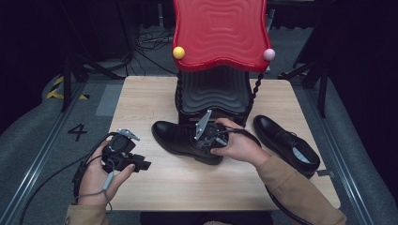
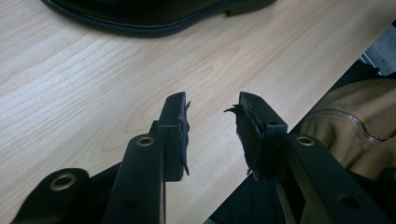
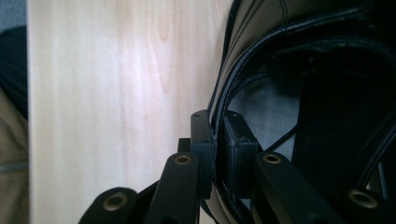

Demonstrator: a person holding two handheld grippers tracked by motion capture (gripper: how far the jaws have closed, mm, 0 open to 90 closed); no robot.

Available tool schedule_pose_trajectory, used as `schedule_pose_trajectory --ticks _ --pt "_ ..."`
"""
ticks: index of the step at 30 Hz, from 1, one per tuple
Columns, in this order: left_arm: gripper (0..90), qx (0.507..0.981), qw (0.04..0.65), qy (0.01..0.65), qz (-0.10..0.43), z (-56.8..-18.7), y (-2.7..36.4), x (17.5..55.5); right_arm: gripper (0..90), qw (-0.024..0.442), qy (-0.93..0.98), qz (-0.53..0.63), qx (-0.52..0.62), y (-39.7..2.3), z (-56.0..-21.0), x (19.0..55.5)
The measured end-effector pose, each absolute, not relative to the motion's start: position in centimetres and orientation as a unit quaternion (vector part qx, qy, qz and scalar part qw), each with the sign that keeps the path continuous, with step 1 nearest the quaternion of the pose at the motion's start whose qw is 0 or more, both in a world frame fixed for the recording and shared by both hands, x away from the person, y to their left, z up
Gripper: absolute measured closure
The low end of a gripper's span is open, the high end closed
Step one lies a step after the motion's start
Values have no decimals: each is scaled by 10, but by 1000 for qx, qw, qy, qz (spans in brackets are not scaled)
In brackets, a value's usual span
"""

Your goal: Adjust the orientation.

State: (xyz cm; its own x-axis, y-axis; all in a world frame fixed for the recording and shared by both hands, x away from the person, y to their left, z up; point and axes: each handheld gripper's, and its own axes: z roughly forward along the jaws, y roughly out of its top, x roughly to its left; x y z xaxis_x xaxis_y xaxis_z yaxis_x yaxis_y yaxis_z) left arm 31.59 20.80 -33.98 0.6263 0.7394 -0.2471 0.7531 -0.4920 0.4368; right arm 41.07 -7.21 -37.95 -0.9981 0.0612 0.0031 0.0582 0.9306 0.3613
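A black leather shoe (image 1: 176, 135) lies on the wooden table (image 1: 187, 185) in front of the rack, toe to the left. My right gripper (image 1: 210, 136) is shut on the rim of this shoe's opening at the heel end. In the right gripper view the jaws pinch the shoe's collar (image 3: 224, 88) at the gripper (image 3: 217, 120), one jaw inside and one outside, with the grey lining visible. My left gripper (image 1: 143, 165) hovers low over the table's left front, open and holding nothing (image 2: 212, 105). The shoe's sole edge (image 2: 154, 14) runs along the top of the left gripper view.
A second black shoe (image 1: 286, 142) lies at the right of the table, toe pointing away. A small rack with a red wavy top shelf (image 1: 220, 33) and a black lower shelf (image 1: 213, 91) stands at the back centre. A tan sleeve (image 2: 355, 126) shows beside the table's edge.
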Motion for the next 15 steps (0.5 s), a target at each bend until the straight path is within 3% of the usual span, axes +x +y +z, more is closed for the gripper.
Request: schedule_pose_trajectory --ticks 7,12,15 --pt "637 866 258 428 -16 -341 203 319 833 -15 980 184 76 -72 -380 369" --pt "635 868 257 424 -17 -340 200 320 656 -54 975 191 96 -73 -382 359" --pt "634 868 257 424 -15 -340 201 321 633 -71 968 214 113 -78 -377 363"
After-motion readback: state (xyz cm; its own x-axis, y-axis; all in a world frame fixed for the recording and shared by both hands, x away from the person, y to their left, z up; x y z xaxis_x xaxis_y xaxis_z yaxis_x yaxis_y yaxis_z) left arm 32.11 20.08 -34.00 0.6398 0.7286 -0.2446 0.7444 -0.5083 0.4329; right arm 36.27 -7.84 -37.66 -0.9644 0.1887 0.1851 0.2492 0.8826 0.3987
